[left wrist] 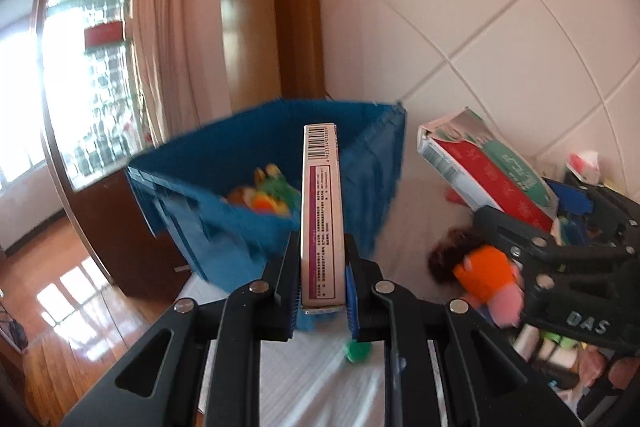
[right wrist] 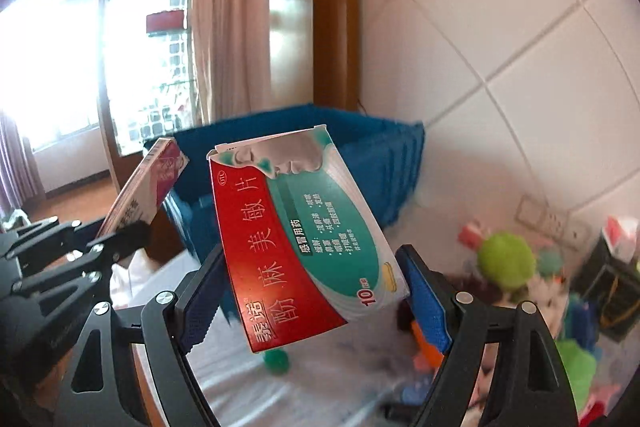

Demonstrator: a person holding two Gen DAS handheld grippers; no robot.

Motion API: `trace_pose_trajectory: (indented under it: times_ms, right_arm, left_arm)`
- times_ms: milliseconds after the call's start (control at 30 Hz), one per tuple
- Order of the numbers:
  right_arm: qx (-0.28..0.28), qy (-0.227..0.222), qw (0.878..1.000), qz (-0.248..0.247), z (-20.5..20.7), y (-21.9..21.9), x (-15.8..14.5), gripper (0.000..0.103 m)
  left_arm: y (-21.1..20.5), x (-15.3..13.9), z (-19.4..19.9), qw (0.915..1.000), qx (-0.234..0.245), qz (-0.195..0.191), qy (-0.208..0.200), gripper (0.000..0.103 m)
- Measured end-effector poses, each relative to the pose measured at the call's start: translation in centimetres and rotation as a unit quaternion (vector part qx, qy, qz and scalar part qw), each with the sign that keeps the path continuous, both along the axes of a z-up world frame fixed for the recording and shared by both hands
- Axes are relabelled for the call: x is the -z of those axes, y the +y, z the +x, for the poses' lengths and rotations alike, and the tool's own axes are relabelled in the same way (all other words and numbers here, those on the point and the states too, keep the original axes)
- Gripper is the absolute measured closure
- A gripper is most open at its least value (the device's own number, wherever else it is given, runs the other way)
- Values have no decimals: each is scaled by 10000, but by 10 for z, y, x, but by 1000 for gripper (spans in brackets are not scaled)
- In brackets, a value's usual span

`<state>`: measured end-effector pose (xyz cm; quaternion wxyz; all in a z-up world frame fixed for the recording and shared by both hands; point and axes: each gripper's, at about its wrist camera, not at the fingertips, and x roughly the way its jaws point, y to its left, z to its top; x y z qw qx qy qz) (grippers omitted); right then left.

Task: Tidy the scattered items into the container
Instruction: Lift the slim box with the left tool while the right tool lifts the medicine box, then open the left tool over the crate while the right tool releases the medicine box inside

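The left gripper (left wrist: 322,291) clamps a slim pink cardboard box (left wrist: 322,215) edge-on, and the right gripper (right wrist: 316,287) clamps a flat red-and-green cardboard medicine box (right wrist: 304,239); that makes two boxes, both held above the white cloth-covered bench (left wrist: 320,387). Beyond them, at the bench's far edge by the tiled wall, stands one blue ribbed plastic bin (left wrist: 248,187) holding a few blurred toys (left wrist: 264,195).

Toys (left wrist: 264,197) in bin (left wrist: 240,151), boxes (left wrist: 322,215) before it

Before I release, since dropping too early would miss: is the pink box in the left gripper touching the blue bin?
Cannot tell. In the left wrist view the pink box, clamped in the left gripper, overlaps the blue bin; depth is unclear.
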<state>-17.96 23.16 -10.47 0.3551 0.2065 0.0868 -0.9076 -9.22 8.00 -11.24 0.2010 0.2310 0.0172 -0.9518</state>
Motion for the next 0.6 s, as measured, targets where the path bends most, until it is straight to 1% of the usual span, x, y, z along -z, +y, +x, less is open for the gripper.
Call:
trace_pose_trajectory:
  times_ms: [67,200,300,367,467,567,600]
  right_arm:
    - [16,99,9999,-5,-7,-23,-11,20]
    - [79,8,10000,-53,-23,-72,-23,20]
    - [262,-66,9996,-94,-35,-112,-28,20]
    - [375,-212,9990,-107,-47,-139,-29,20]
    - [705,-348,9969,80,-66,-177,-25,20]
    - [932,-587,9937,182,-89,-204,-19,20]
    - [998,-644,9927,210,-95,-209,-17,20]
  left_arm:
    - [-22,-9,-8,10000,25,18,54,85]
    - [-81,-22,-29,9999,70,79,60,85]
    - [-125,-23,-52,9996,271,121,-17,85]
    - [-150,-21,-70,9989,433,107,-122,85]
    - [-181,-17,-95,9976,621,95,-277,85]
    - [-210,-12,-121,9951,843,276,-436,85]
    - [-212,-11,-127,9944,901,317,-461,85]
